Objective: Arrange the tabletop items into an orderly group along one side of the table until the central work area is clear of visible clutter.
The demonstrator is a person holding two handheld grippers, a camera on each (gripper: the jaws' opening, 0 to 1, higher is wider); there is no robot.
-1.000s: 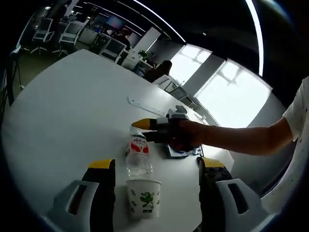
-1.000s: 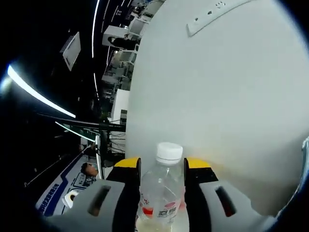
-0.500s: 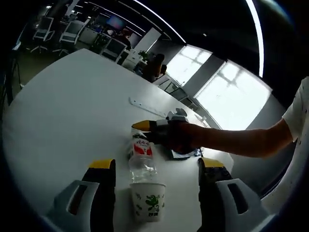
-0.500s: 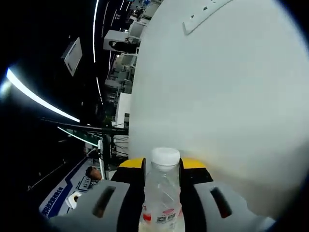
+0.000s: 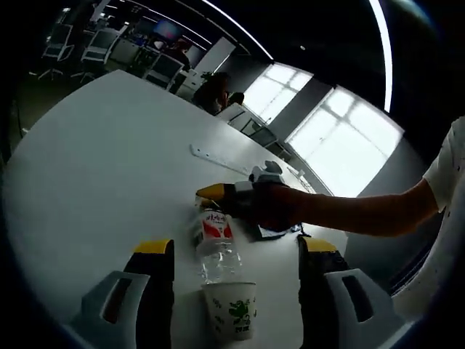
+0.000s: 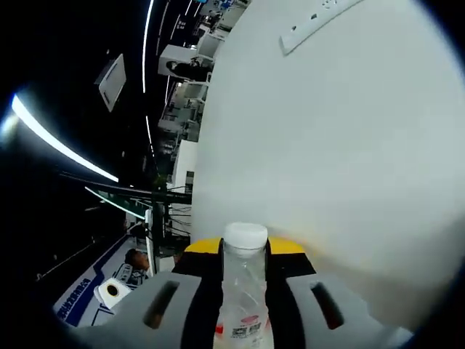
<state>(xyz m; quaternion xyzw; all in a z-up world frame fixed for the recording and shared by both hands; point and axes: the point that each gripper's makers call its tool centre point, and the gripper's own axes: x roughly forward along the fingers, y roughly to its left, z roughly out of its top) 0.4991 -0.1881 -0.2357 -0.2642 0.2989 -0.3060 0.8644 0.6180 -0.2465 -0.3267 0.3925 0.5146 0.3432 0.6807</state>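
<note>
Since 1 s ago the right gripper's jaws have closed in on the water bottle (image 6: 244,291) — there was a gap either side of it then, now they sit tight against the body below the white cap. In the left gripper view the paper cup (image 5: 231,310) has slid lower in frame between the left gripper (image 5: 236,251) jaws; prob. camera motion, not the cup moving.

Near to far, left gripper view: left tongs wide open, holding nothing, cup standing upright on the table (image 5: 94,182) between the jaws without touching either. Just behind the cup, the bottle, upright, red-and-white label, with the right gripper (image 5: 218,198) clamped on it near the top, the person's hand (image 5: 280,206) on the handle. Behind the hand, a dark flat item — too hidden to ID. Further back, a long white power strip (image 5: 218,161) lying flat. Beyond that, office chairs and bright windows.

Step in hand, my read: bottle is grabbed, about to be moved to the side group. Next move calls for a straight lift clear of the cup, then a carry toward the table edge; cup is light, easy to knock. Left could then close on the cup.

Count: 1 bottle, 1 cup, 1 power strip, 1 unidentified dark item.
</note>
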